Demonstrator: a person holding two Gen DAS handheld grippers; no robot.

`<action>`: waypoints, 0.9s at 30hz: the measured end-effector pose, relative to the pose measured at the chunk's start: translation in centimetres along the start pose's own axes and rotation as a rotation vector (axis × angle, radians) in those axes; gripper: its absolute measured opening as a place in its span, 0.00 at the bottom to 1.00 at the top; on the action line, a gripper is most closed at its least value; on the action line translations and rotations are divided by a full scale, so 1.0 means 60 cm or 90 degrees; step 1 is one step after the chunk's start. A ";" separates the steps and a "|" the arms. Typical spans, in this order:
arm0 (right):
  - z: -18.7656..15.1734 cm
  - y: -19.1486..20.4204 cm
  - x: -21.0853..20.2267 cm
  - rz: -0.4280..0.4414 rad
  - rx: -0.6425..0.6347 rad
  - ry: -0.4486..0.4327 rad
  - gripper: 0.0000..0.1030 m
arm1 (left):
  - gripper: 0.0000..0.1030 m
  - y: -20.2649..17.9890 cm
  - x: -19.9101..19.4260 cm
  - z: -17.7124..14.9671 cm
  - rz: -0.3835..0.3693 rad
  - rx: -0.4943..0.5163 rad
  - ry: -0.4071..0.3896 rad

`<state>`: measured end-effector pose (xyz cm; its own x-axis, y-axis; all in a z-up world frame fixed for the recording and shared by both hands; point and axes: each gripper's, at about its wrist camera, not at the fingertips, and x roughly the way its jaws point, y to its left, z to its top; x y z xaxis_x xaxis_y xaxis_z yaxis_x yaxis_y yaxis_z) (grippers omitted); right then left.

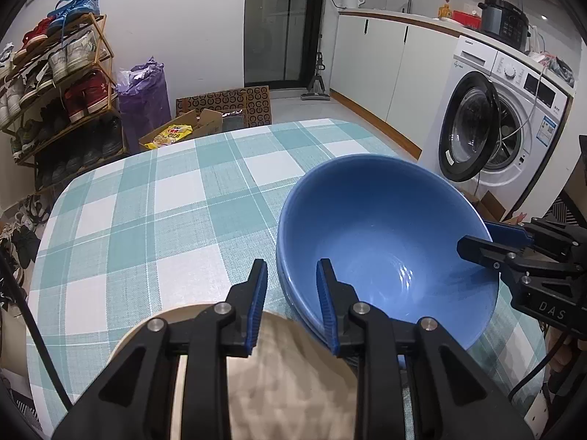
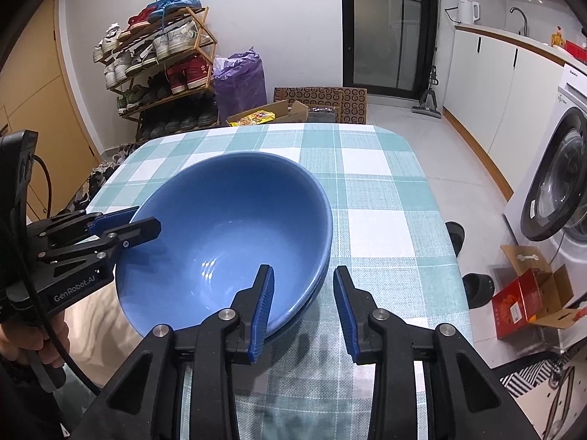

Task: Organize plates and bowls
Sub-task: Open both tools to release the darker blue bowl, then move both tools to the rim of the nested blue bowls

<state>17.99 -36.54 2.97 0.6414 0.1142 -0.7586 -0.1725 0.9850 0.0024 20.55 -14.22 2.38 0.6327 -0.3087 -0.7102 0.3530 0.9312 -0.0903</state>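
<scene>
Sitting tilted on the checked worktop are two blue bowls, one nested inside the other; the lower bowl shows only as a second rim line under the upper one in both wrist views. The stack lies toward the near end of the worktop, its open mouth leaning toward the cameras.

Beside the bowls on the left lies one beige plate, partly hidden under the left tool's body; the bowls' near edge appears to rest against or just over it, though the contact is hard to judge.

Two tools work at the stack. The left tool has its blue-padded fingers spread, straddling the near-left rim of the bowls, one finger inside and one outside, not pressed on the rim. The right tool is likewise spread, with its left finger over the bowl's rim and its right finger above bare cloth; in the left wrist view it reaches the bowls' right rim.

Beyond the worktop stand one shoe rack, one purple bag, one open cardboard box with yellow packets, and one washing machine with its door ajar.
</scene>
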 end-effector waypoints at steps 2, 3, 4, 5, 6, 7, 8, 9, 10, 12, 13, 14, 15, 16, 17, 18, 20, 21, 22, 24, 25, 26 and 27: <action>0.001 -0.001 0.002 0.001 0.000 0.001 0.35 | 0.26 0.001 0.000 0.000 0.000 -0.002 -0.001; 0.002 -0.002 0.002 0.003 0.002 0.002 0.36 | 0.28 0.002 0.000 0.000 0.000 -0.003 0.000; 0.001 -0.003 0.001 0.005 0.005 0.000 0.39 | 0.31 0.003 0.000 0.000 -0.001 -0.004 0.001; 0.001 -0.005 0.000 0.008 0.009 -0.003 0.43 | 0.36 0.005 -0.001 -0.001 0.001 -0.007 0.001; 0.001 -0.008 -0.001 0.013 0.012 -0.005 0.45 | 0.42 0.006 -0.001 -0.001 0.002 -0.009 0.002; 0.001 -0.010 -0.003 0.021 0.015 -0.008 0.45 | 0.43 0.007 -0.001 -0.001 0.003 -0.010 0.001; 0.001 -0.012 -0.006 0.027 0.018 -0.011 0.47 | 0.45 0.008 -0.002 0.000 0.002 -0.012 0.001; 0.001 -0.014 -0.007 0.031 0.020 -0.013 0.48 | 0.47 0.009 -0.002 0.000 0.002 -0.014 0.001; 0.001 -0.017 -0.007 0.031 0.023 -0.014 0.50 | 0.48 0.010 -0.002 0.000 0.000 -0.017 0.002; 0.001 -0.022 -0.007 0.031 0.032 -0.016 0.55 | 0.50 0.011 0.000 0.000 -0.008 -0.021 0.008; 0.001 -0.025 -0.007 0.035 0.037 -0.017 0.60 | 0.50 0.012 0.002 0.000 -0.011 -0.023 0.012; 0.001 -0.027 -0.006 0.042 0.044 -0.018 0.63 | 0.51 0.010 0.004 0.000 -0.014 -0.023 0.015; 0.000 -0.030 -0.005 0.048 0.048 -0.020 0.64 | 0.51 0.010 0.005 0.000 -0.015 -0.023 0.016; -0.001 -0.031 -0.005 0.051 0.051 -0.022 0.68 | 0.53 0.008 0.006 -0.001 -0.019 -0.021 0.017; -0.002 -0.032 -0.004 0.053 0.054 -0.023 0.73 | 0.62 0.008 0.007 -0.001 -0.022 -0.020 0.017; -0.002 -0.033 -0.002 0.054 0.056 -0.022 0.74 | 0.78 0.007 0.007 -0.001 -0.025 -0.022 0.016; -0.003 -0.035 0.001 0.053 0.059 -0.021 0.79 | 0.88 0.008 0.002 -0.001 -0.024 -0.031 -0.001; -0.003 -0.036 0.004 0.050 0.061 -0.019 0.80 | 0.89 0.009 0.002 0.001 -0.027 -0.033 -0.004; -0.003 -0.038 0.007 0.046 0.064 -0.018 0.83 | 0.90 0.010 0.003 0.002 -0.029 -0.036 -0.001; -0.003 -0.041 0.011 0.047 0.070 -0.017 0.86 | 0.98 0.014 0.009 0.003 -0.041 -0.049 0.010; -0.003 -0.044 0.013 0.052 0.075 -0.017 0.89 | 0.99 0.016 0.011 0.004 -0.045 -0.055 0.012; -0.003 -0.045 0.015 0.057 0.079 -0.017 0.91 | 1.00 0.017 0.013 0.004 -0.047 -0.057 0.011; -0.003 -0.047 0.017 0.060 0.082 -0.017 0.92 | 1.00 0.017 0.014 0.004 -0.049 -0.057 0.010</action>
<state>18.98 -39.22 2.05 0.6465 0.2080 -0.7340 -0.1358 0.9781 0.1576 21.59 -13.58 1.86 0.5949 -0.3768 -0.7100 0.3359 0.9190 -0.2063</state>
